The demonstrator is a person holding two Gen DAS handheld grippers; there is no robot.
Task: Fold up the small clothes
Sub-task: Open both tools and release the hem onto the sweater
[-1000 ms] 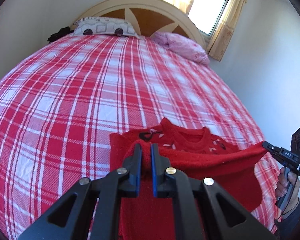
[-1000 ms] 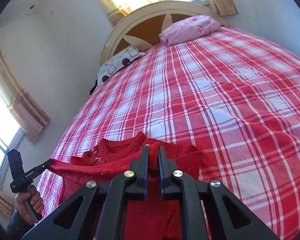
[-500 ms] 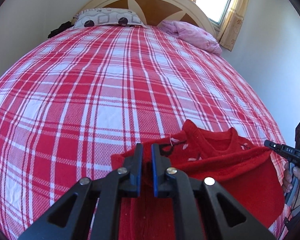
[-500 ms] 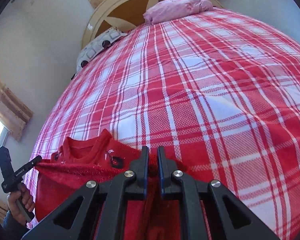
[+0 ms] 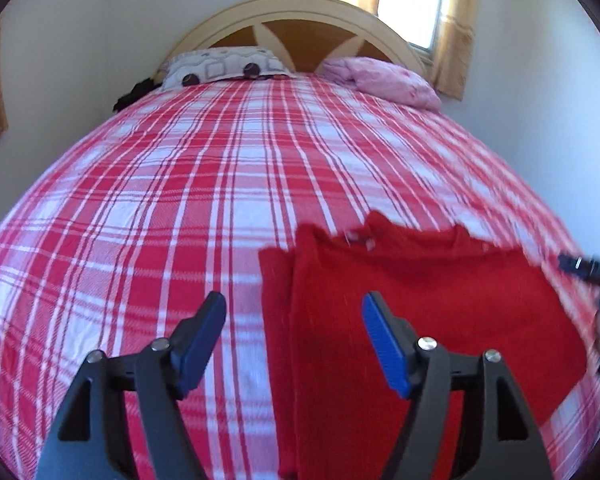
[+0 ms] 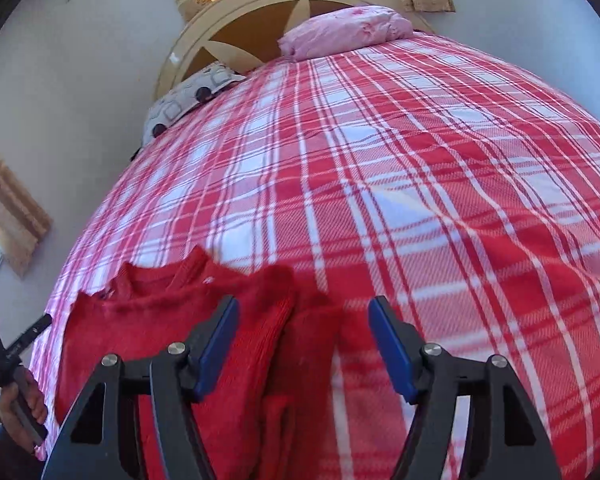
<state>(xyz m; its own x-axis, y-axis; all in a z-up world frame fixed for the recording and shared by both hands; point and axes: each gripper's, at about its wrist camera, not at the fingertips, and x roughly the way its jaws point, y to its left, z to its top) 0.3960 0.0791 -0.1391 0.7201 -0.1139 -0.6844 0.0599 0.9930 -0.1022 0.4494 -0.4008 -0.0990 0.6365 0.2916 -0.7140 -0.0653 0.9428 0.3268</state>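
Right claw point(image 6: 302, 344) jaws opening over red sweater point(image 6: 160, 332) on bed point(image 6: 420, 160).

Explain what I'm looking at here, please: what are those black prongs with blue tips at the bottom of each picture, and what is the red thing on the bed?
There is no robot here. A person holds a hand tool in each hand, and each tool has a wide-angle camera looking out along its two fingers. One picture comes from the left gripper, the other from the right gripper. The blue strips are rubber pads on the jaws. Both sets of jaws are opening, and nothing is pinched between them. The red thing is a small red sweater lying on the plaid bedspread, its bottom part laid up over the top. The curved look is only lens distortion.
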